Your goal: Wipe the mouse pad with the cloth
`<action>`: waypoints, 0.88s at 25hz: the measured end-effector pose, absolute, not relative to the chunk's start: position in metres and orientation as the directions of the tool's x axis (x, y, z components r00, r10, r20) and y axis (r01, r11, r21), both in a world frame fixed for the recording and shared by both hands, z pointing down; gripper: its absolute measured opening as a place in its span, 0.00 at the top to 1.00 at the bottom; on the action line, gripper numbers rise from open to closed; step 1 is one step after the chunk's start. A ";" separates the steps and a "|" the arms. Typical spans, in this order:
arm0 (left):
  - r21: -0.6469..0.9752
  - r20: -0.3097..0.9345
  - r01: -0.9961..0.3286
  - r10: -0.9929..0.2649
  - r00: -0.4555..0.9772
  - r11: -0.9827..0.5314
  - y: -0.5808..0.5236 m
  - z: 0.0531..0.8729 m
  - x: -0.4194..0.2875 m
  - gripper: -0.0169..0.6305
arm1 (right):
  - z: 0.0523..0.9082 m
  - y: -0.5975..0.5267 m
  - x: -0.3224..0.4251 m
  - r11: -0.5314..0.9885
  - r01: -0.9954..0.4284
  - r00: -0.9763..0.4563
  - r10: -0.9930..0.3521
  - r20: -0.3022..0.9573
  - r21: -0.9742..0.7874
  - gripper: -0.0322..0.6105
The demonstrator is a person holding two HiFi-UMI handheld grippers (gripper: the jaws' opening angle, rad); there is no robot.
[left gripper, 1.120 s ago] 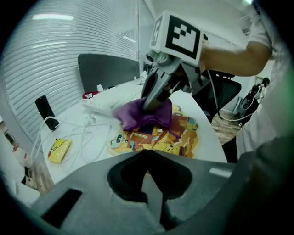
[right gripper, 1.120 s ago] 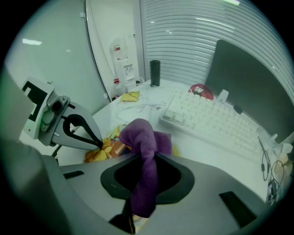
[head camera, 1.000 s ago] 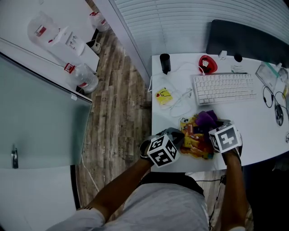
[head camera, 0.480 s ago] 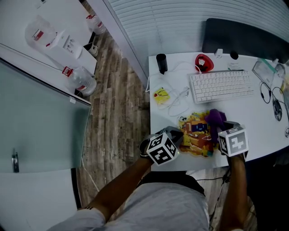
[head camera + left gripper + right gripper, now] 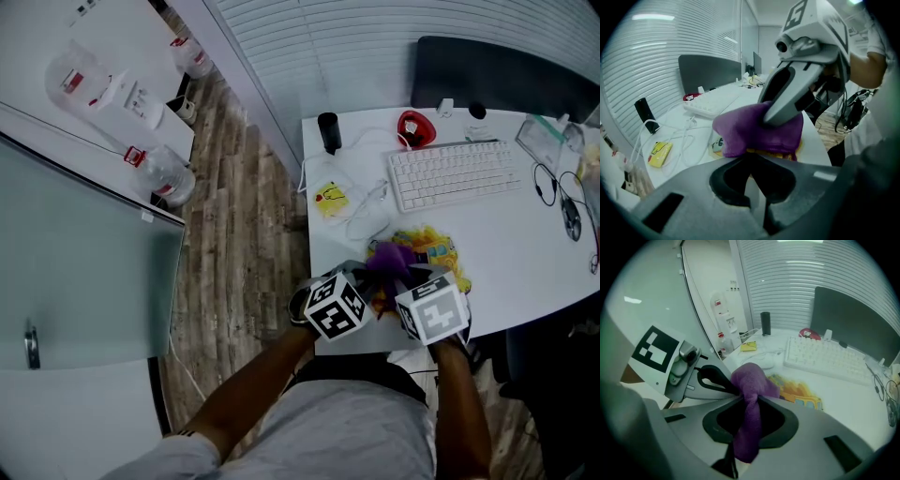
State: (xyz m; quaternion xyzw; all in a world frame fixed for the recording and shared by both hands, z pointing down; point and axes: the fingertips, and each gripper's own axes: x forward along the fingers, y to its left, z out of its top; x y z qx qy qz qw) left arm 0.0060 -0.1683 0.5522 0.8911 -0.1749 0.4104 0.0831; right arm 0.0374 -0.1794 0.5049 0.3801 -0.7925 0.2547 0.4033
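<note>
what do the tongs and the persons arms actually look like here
The left tongs and right tongs are grey moulded plastic with black-lined finger openings. Each carries a white cube printed with black square markers: left cube, right cube. A small camera lens sits by each cube. The forearms show no sleeves; the person wears a light grey top.

The mouse pad (image 5: 436,253) is lying on the near part of the desk (image 5: 511,258), and the keyboard (image 5: 455,174) is sitting behind it. The cloth (image 5: 391,258) is resting on the pad's left end, pinched in the right gripper (image 5: 746,416), which is pointing in from the near edge. The left gripper (image 5: 751,161) is sitting just left of the cloth, jaws together. Cables (image 5: 373,199) are lying left of the keyboard.
</note>
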 end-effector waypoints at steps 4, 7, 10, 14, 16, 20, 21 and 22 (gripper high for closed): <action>0.005 0.758 -0.378 -0.243 0.605 -0.926 -0.168 0.553 0.007 0.95 | 0.523 -0.175 0.023 0.601 -0.793 -0.391 -0.371 0.842 -0.102 0.85; 0.008 0.757 -0.380 -0.243 0.606 -0.925 -0.169 0.553 0.006 0.95 | 0.539 -0.181 0.022 0.614 -0.785 -0.395 -0.389 0.832 -0.086 0.85; 0.010 0.757 -0.379 -0.240 0.608 -0.925 -0.169 0.552 0.006 0.95 | 0.530 -0.178 0.030 0.605 -0.793 -0.357 -0.371 0.857 -0.069 0.85; 0.010 0.754 -0.377 -0.241 0.611 -0.926 -0.168 0.552 0.006 0.95 | 0.531 -0.178 0.058 0.576 -0.816 -0.317 -0.375 0.871 -0.049 0.85; 0.009 0.754 -0.378 -0.242 0.611 -0.926 -0.168 0.552 0.006 0.95 | 0.529 -0.179 0.076 0.551 -0.834 -0.289 -0.384 0.877 -0.034 0.85; 0.010 0.755 -0.376 -0.239 0.610 -0.927 -0.168 0.552 0.006 0.95 | 0.526 -0.182 0.120 0.488 -0.873 -0.218 -0.410 0.886 0.011 0.85; 0.009 0.756 -0.375 -0.239 0.609 -0.927 -0.168 0.552 0.006 0.95 | 0.526 -0.182 0.131 0.471 -0.882 -0.206 -0.417 0.885 0.016 0.85; 0.008 0.757 -0.374 -0.238 0.608 -0.927 -0.169 0.552 0.006 0.95 | 0.526 -0.182 0.140 0.455 -0.890 -0.196 -0.422 0.885 0.020 0.85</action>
